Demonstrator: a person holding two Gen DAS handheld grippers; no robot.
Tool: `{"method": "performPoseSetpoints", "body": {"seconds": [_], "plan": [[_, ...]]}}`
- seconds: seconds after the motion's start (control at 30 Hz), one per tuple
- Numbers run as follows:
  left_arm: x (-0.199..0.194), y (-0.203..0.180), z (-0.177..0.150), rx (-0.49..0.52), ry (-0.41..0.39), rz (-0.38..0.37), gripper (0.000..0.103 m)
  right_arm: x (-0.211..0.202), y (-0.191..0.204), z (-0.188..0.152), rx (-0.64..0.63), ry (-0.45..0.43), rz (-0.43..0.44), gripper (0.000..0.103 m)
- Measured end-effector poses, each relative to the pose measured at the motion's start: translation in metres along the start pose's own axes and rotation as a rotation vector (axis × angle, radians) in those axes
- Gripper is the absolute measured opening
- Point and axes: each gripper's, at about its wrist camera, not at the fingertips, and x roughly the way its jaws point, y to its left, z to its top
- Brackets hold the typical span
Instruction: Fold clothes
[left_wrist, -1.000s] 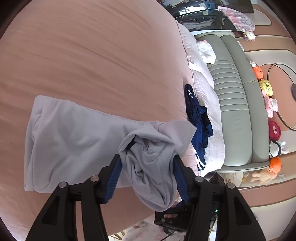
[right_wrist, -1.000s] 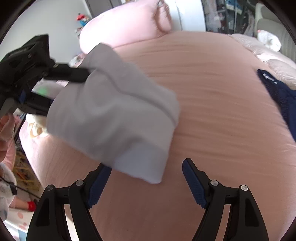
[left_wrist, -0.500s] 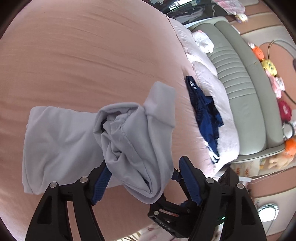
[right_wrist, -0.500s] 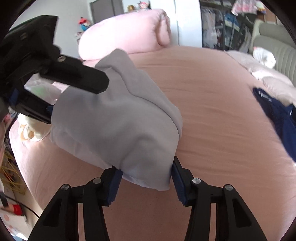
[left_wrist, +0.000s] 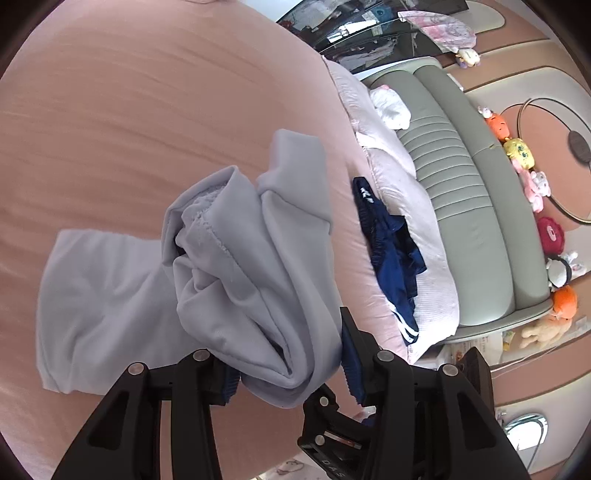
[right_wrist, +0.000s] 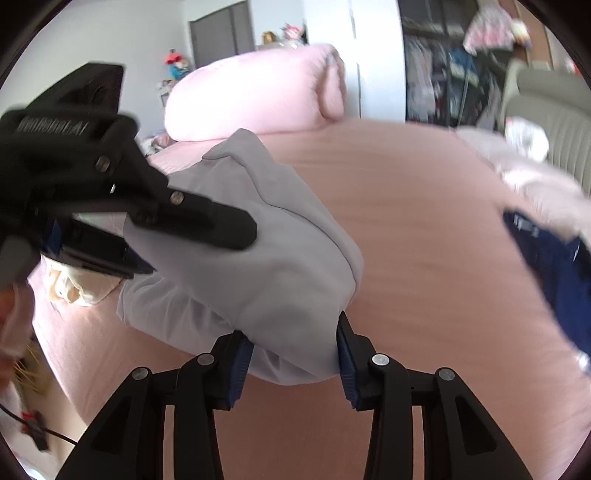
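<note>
A light grey garment (left_wrist: 255, 266) lies partly folded on the pink bed (left_wrist: 147, 110), with one end bunched and lifted. My left gripper (left_wrist: 286, 369) has that bunched end between its jaws, which are closing and press on the cloth. In the right wrist view the same grey garment (right_wrist: 273, 266) hangs over my right gripper (right_wrist: 293, 354). Its jaws are closing too, and the cloth fills the gap from pad to pad. The left gripper (right_wrist: 184, 218) shows there as a black body at the garment's left side.
A navy garment (left_wrist: 391, 266) lies near the bed's right edge on a pale quilt (left_wrist: 406, 192). Beyond stands a grey-green sofa (left_wrist: 461, 203) with plush toys (left_wrist: 517, 155) behind it. A big pink duvet roll (right_wrist: 258, 92) lies at the bed's far end.
My right gripper has come in from wide open beside the cloth and closed around its lower corner. The left gripper has lifted the bunched end, opened briefly and closed on it again.
</note>
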Motion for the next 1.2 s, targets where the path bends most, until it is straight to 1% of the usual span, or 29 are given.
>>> {"method": "performPoseSetpoints", "body": {"seconds": [0.07,0.17,0.27,0.33,0.4,0.43,0.5,0.57,0.63,0.83,0.97,1.2], "plan": [[-0.009,0.001,0.001,-0.006,-0.014,-0.008,0.042,-0.006,0.007,0.010,-0.032,-0.013,-0.014,0.040],[-0.022,0.005,-0.001,-0.013,-0.033,-0.032,0.042,-0.003,0.027,0.019,-0.098,-0.043,-0.047,0.040],[-0.031,0.011,-0.002,-0.030,-0.047,-0.046,0.042,-0.003,0.042,0.024,-0.214,-0.070,-0.115,0.040],[-0.034,0.015,-0.006,-0.037,-0.057,-0.045,0.042,0.001,0.052,0.026,-0.294,-0.071,-0.160,0.040],[-0.035,0.021,-0.009,-0.049,-0.066,-0.040,0.042,0.008,0.059,0.028,-0.344,-0.066,-0.188,0.040],[-0.036,0.024,-0.011,-0.056,-0.071,-0.031,0.042,0.011,0.060,0.029,-0.359,-0.062,-0.195,0.040],[-0.038,0.034,-0.016,-0.078,-0.081,-0.020,0.042,0.017,0.058,0.030,-0.352,-0.054,-0.181,0.040],[-0.039,0.042,-0.019,-0.099,-0.084,-0.033,0.042,0.015,0.060,0.025,-0.359,-0.055,-0.181,0.040],[-0.042,0.048,-0.022,-0.112,-0.092,-0.045,0.042,0.002,0.073,0.012,-0.401,-0.070,-0.201,0.040],[-0.051,0.058,-0.024,-0.115,-0.117,-0.043,0.042,0.006,0.095,0.010,-0.538,-0.098,-0.251,0.040],[-0.054,0.067,-0.028,-0.119,-0.148,-0.016,0.039,0.010,0.104,0.011,-0.571,-0.104,-0.241,0.040],[-0.055,0.086,-0.039,-0.136,-0.147,0.013,0.039,0.016,0.126,-0.004,-0.661,-0.095,-0.240,0.040]]}}
